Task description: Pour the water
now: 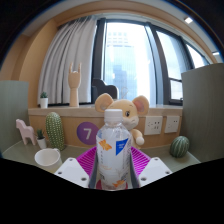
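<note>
A wide window (130,60) with grey curtains (70,55) fills the back of the room, above a ledge where a stuffed mouse toy (122,110) sits just behind the water bottle (113,150). The bottle, clear with a blue-and-white label and a white cap, is the landmark: it stands upright, pinched between the jaws of the gripper (113,172), whose pink pads (84,162) press on either side of it. To its left on the worktop (25,158) sits 1 white cup (47,157), the likely target. Behind the cup is 1 tall green cactus ornament (55,130); right of the bottle is 1 round cactus (179,146).

Judged from this, the bottle is grasped but untilted, so carrying it to the cup and pouring remain. Whether the cap is loose cannot be told.

Also left of the bottle: 1 pink llama figure (25,131) and 1 purple disc marked 7 (87,131).
</note>
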